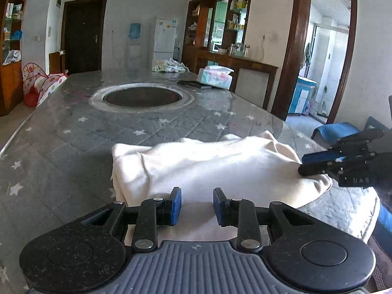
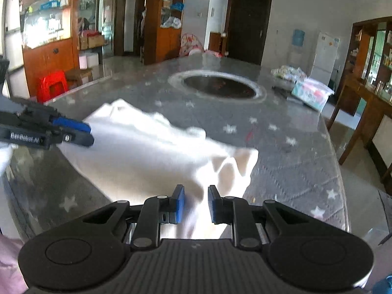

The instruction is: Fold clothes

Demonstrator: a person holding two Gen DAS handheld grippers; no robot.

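Note:
A cream-white garment point(image 1: 208, 166) lies folded and rumpled on the near end of the grey star-patterned table; it also shows in the right wrist view point(image 2: 147, 152). My left gripper point(image 1: 197, 204) is open, its blue pads just over the garment's near edge, holding nothing. My right gripper point(image 2: 196, 204) is open over the garment's right end. In the left wrist view the right gripper point(image 1: 316, 163) comes in from the right at the garment's right end. In the right wrist view the left gripper point(image 2: 80, 132) sits at the garment's left side.
The table point(image 1: 73, 132) has a round dark inset point(image 1: 142, 96) in the middle. A tissue pack point(image 1: 215, 77), a dark flat object and a patterned cloth pile point(image 1: 169, 65) lie at its far end. Cabinets, a red stool point(image 2: 52, 84) and a wooden side table point(image 2: 362, 107) surround it.

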